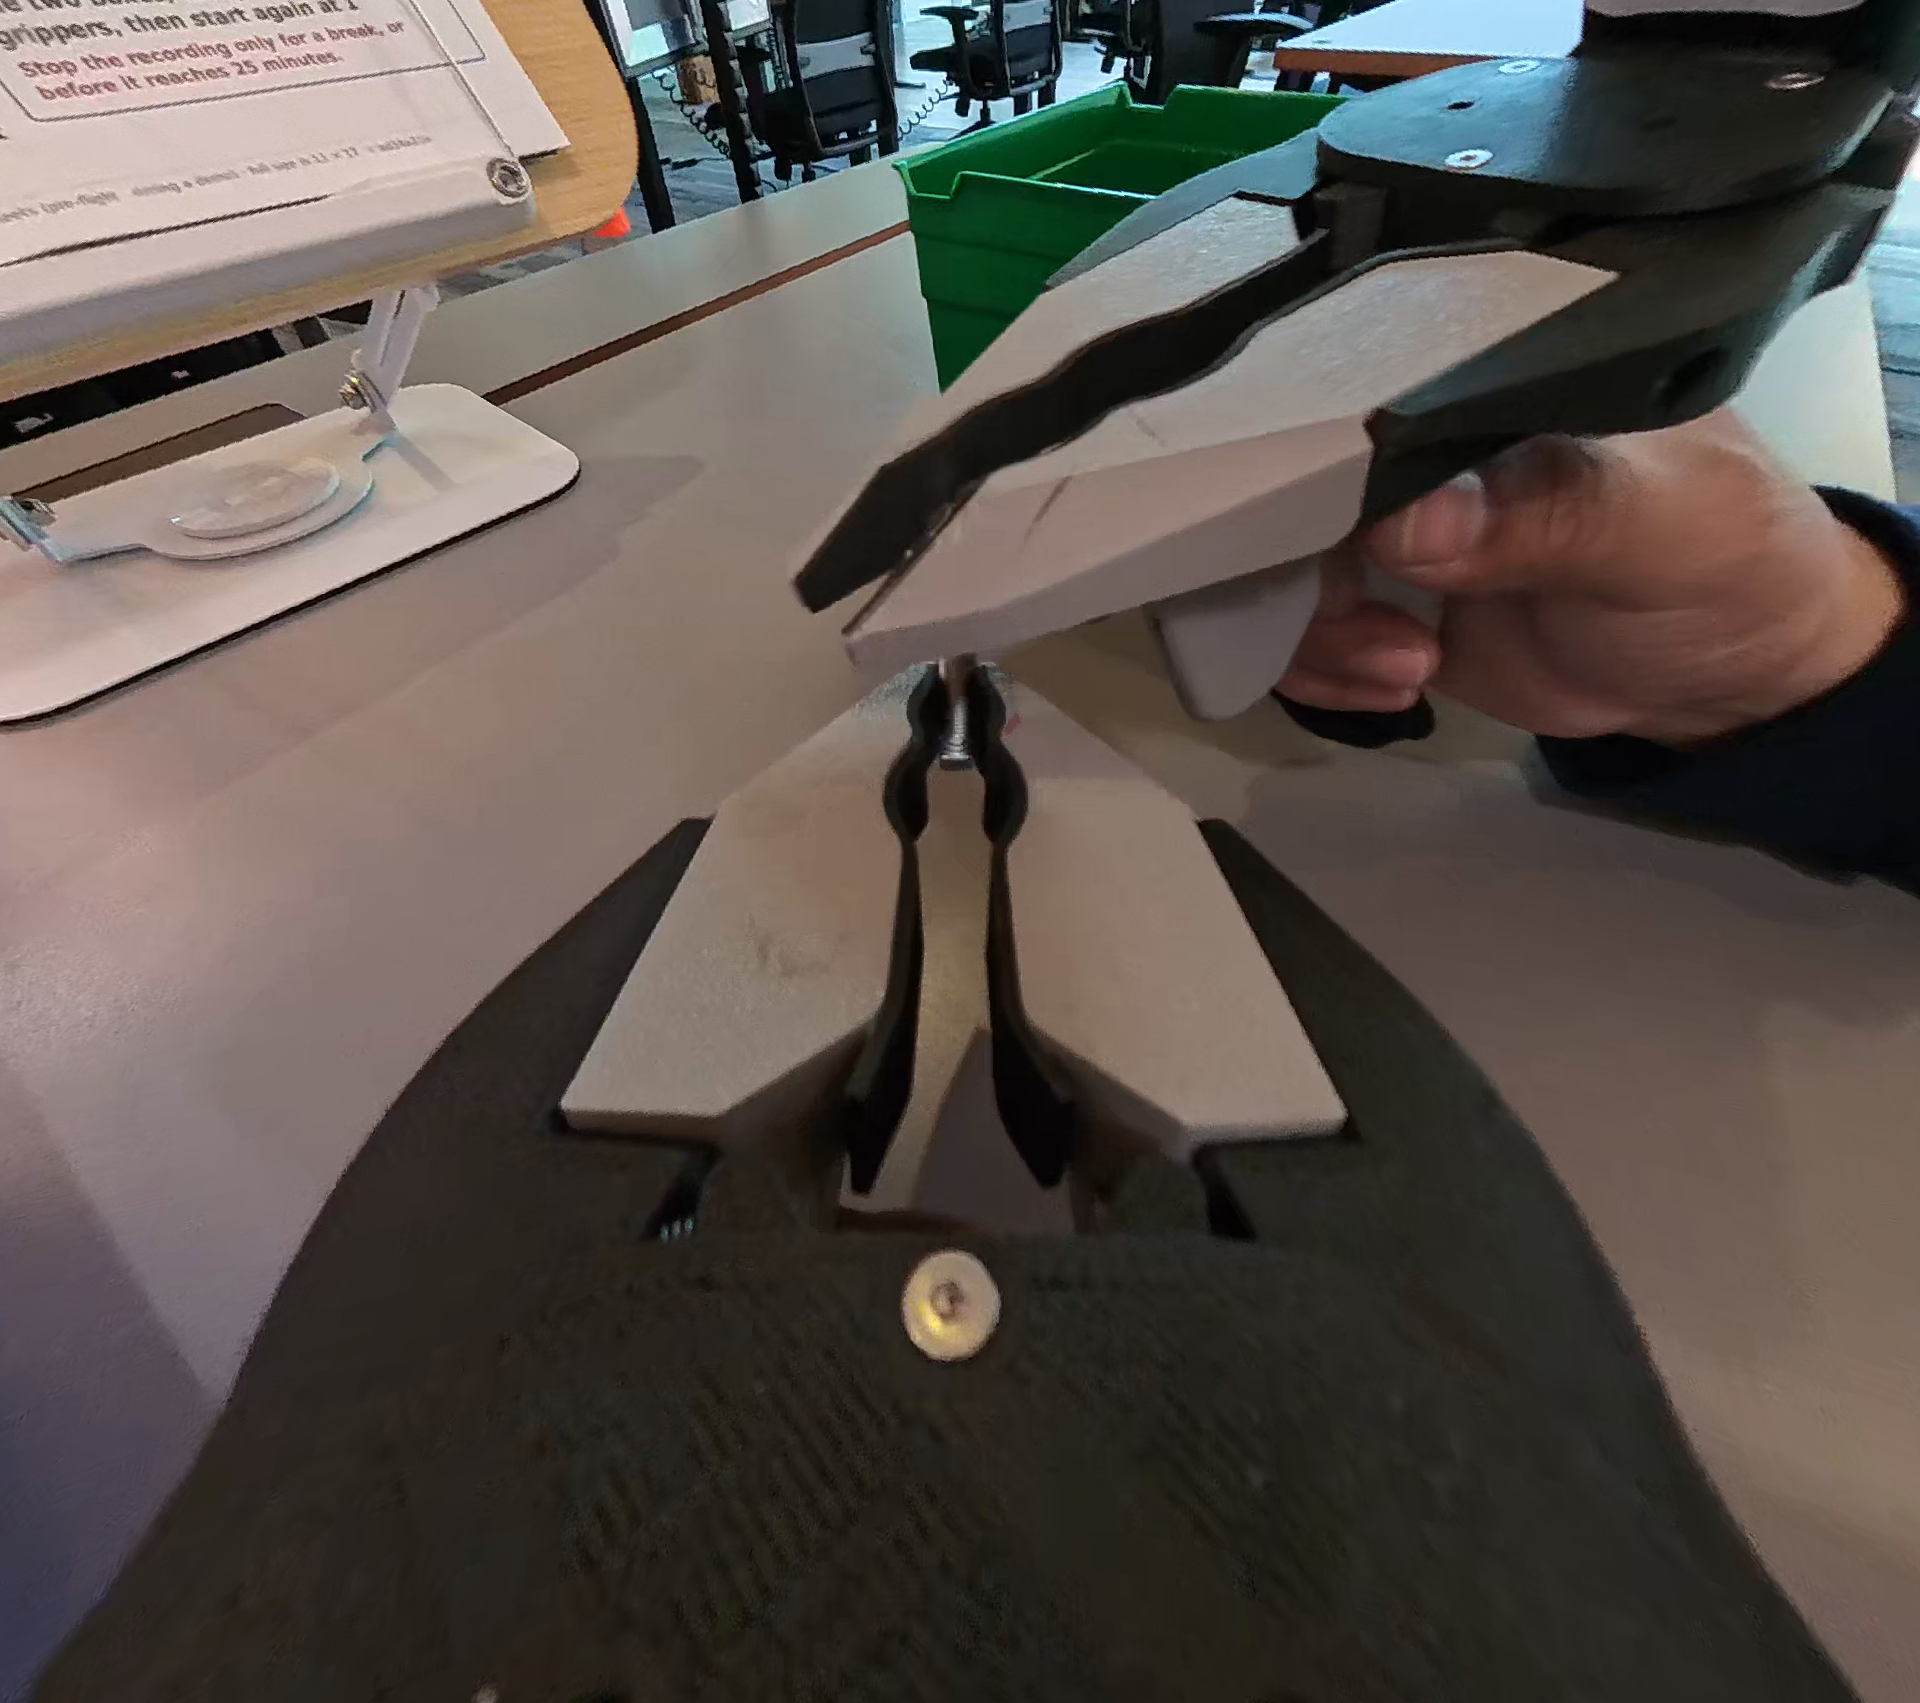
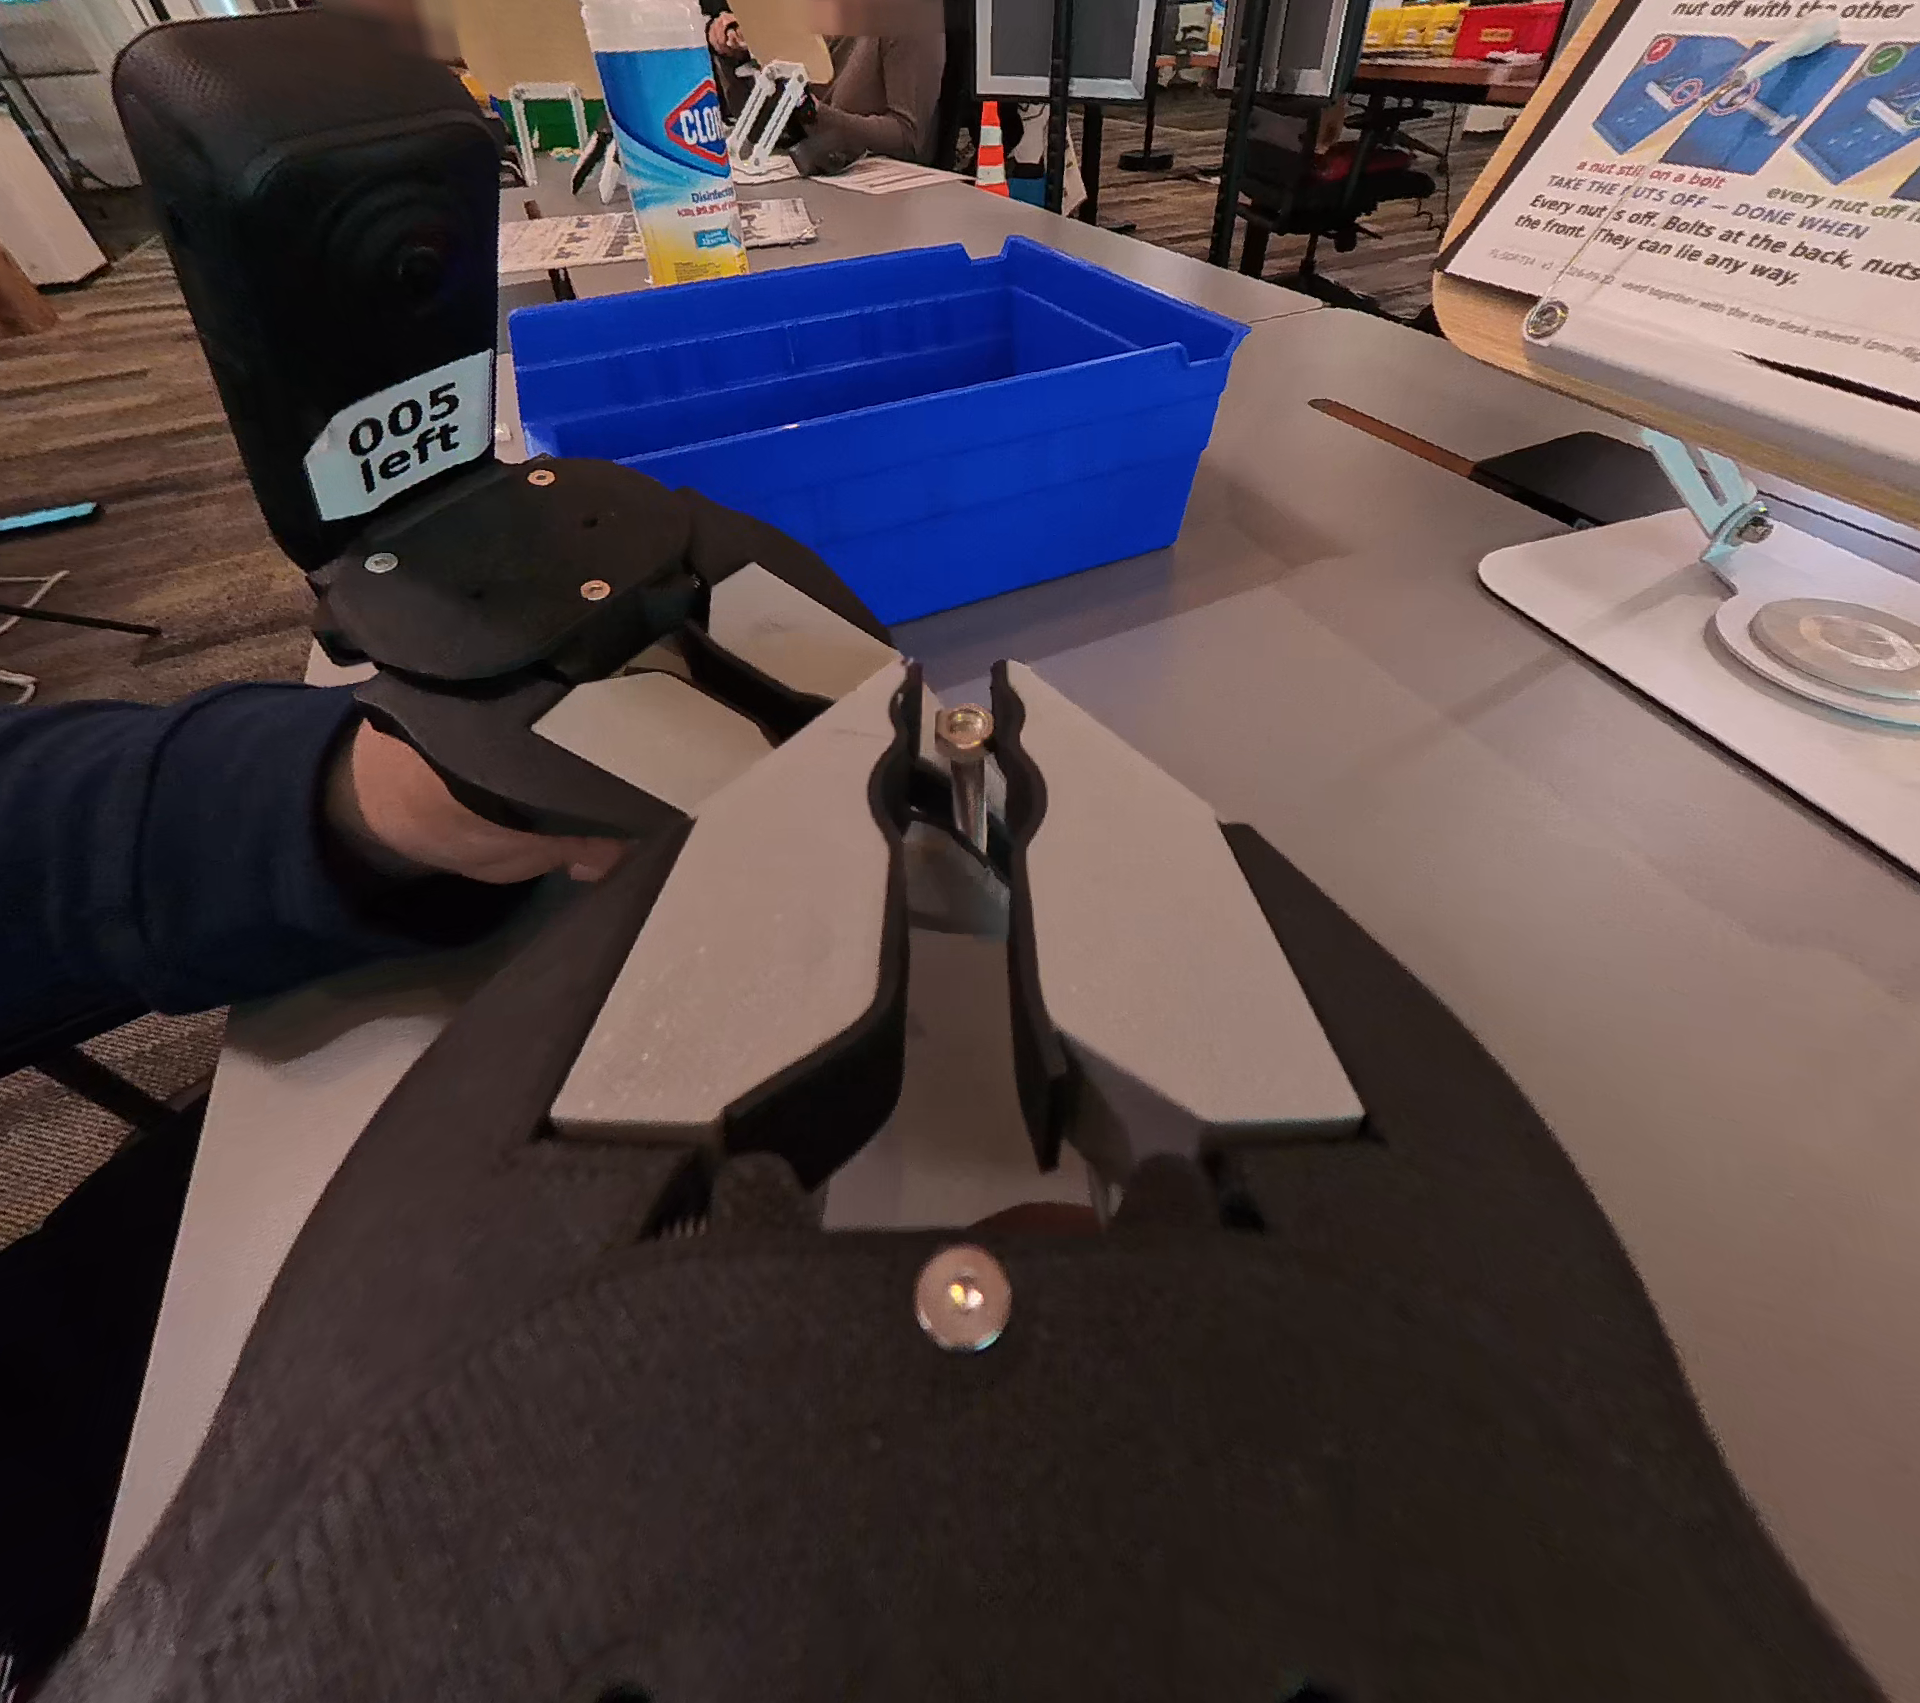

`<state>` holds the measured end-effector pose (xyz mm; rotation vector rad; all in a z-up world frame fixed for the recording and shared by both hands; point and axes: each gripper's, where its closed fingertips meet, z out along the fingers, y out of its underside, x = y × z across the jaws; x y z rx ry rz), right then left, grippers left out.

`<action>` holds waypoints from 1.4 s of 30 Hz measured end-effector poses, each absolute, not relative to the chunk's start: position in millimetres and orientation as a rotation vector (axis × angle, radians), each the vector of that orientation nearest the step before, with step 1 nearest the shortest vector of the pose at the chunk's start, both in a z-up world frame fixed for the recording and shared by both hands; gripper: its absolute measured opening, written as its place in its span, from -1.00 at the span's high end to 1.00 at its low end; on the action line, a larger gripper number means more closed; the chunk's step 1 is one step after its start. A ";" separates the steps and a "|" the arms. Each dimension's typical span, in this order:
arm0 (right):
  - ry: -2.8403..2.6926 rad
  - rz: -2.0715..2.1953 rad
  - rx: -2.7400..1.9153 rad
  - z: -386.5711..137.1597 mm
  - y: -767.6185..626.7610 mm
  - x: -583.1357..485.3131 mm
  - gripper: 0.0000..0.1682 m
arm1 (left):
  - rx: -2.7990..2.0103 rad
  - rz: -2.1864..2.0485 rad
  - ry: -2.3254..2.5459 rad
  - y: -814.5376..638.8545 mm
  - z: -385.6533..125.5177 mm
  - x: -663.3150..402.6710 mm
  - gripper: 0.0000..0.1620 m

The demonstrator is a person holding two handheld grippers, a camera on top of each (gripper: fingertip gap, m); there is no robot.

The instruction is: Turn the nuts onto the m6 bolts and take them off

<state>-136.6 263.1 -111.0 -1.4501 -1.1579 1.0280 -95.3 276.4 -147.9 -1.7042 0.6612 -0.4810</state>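
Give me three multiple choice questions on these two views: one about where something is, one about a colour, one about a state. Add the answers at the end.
1. Where does the blue bin stand?
A) on the table, beyond the right claw
B) on the floor
C) on a chair

2. In the left wrist view, what colour is the second bin, behind the right claw?
A) red
B) green
C) yellow

3. How is the left claw?
A) wide open and empty
B) shut on a cloth
C) shut on a bolt

Answers:
1 A: its base rests on the grey tabletop past the fingertips.
2 B: its walls and rim are plainly green.
3 C: the threaded shaft sits pinched between its black pads.
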 end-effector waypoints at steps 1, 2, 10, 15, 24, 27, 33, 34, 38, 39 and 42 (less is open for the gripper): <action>-1.155 1.037 -1.452 -110.8 263.1 -136.5 0.89 | -1.704 -0.487 0.662 276.0 -147.8 -94.8 0.97; -1.153 1.043 -1.455 -110.9 263.2 -136.3 0.90 | -1.704 -0.484 0.664 275.9 -147.9 -94.6 0.97; -1.154 1.030 -1.460 -111.5 264.6 -135.7 0.92 | -1.705 -0.486 0.667 275.7 -148.3 -94.3 0.97; -1.153 1.062 -1.467 -112.2 263.5 -136.5 0.90 | -1.706 -0.477 0.665 276.2 -148.3 -95.1 0.97; -1.120 1.052 -1.464 -108.1 268.3 -132.4 0.73 | -1.733 -0.451 0.561 285.6 -147.4 -112.1 0.97; -1.125 1.041 -1.465 -108.8 268.5 -132.3 0.73 | -1.740 -0.456 0.517 288.1 -146.2 -118.7 0.97; -1.156 1.009 -1.456 -112.0 265.8 -135.6 0.75 | -1.746 -0.457 0.555 286.1 -149.0 -113.0 0.97; -1.159 1.006 -1.455 -112.7 265.4 -136.0 0.77 | -1.746 -0.463 0.567 285.0 -149.5 -110.5 0.97; -1.164 1.007 -1.449 -112.8 264.5 -136.8 0.87 | -1.705 -0.501 0.626 277.7 -145.5 -98.8 0.97; -1.172 1.011 -1.448 -113.3 263.2 -137.2 0.90 | -1.689 -0.505 0.646 275.3 -143.8 -95.3 0.98; -1.192 0.998 -1.454 -116.4 261.9 -138.6 0.93 | -1.691 -0.487 0.691 272.7 -147.2 -90.1 0.97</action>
